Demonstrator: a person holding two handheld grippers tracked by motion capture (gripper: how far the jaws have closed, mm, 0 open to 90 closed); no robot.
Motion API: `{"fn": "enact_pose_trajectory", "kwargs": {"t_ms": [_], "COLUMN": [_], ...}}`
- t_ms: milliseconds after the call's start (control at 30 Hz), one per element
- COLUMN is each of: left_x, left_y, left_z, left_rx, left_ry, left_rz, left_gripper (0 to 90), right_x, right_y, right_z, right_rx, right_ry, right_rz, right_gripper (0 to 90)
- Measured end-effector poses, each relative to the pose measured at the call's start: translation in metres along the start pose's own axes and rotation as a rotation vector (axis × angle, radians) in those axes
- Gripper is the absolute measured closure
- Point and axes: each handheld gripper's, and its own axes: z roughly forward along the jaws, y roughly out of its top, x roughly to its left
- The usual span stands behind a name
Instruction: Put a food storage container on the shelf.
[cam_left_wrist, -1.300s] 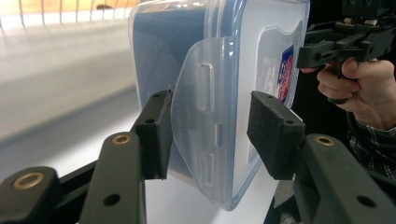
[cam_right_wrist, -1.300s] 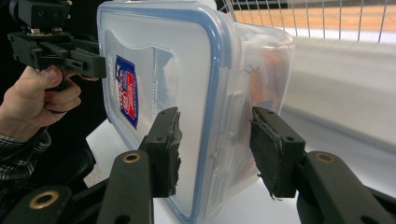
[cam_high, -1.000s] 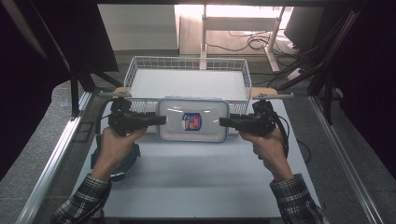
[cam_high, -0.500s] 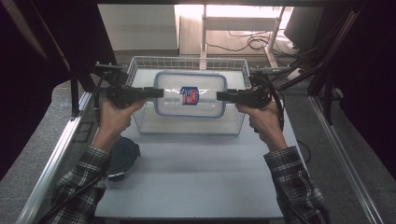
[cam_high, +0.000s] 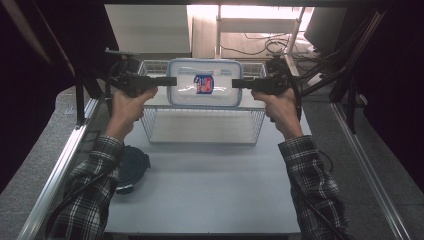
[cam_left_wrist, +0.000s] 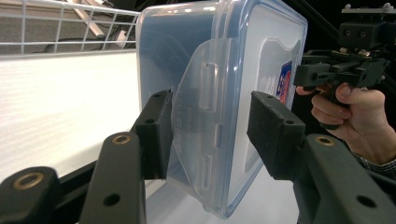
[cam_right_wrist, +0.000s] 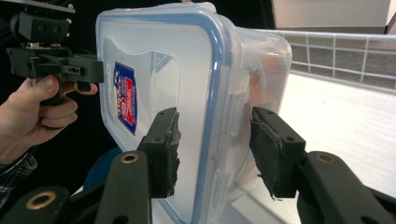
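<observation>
A dark round lid (cam_high: 131, 167) lay nearest on the table (cam_high: 210, 190). Farther off, the left gripper (cam_high: 170, 81) and right gripper (cam_high: 237, 83) each clamped one end of a clear lidded container (cam_high: 204, 89) — held level above the wire basket (cam_high: 202, 125).

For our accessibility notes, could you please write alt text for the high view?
Two hand-held grippers, the left gripper and right gripper, clamp the short ends of a clear lidded container, holding it above a white wire basket on the table. A dark round lid lies near the left sleeve.
</observation>
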Motion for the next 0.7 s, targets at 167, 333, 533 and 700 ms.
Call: {"fn": "enact_pose_trajectory", "kwargs": {"t_ms": [167,333,533,700], "left_x": [0.009,0.017,0.018,0.015], "left_y": [0.002,0.001,0.002,0.004], "left_z": [0.004,0.008,0.012,0.014], "left_rx": [0.003,0.0,-0.003,0.008], "left_ry": [0.004,0.008,0.021,0.048], "left_rz": [-0.005,-0.021,-0.005,0.024], "left_gripper": [51.2,50.9,48.7,46.0], "right_x": [-0.006,-0.014,-0.016,-0.016], "right_y": [0.002,0.003,0.004,0.003], "right_z": [0.007,0.017,0.019,0.02], "right_rx": [0.009,0.014,0.005,-0.007], "right_ry": [-0.005,-0.01,-0.024,-0.028], "right_rz": [0.012,0.023,0.023,0.033], "right_gripper": [52.1,51.6,50.3,49.9]}}
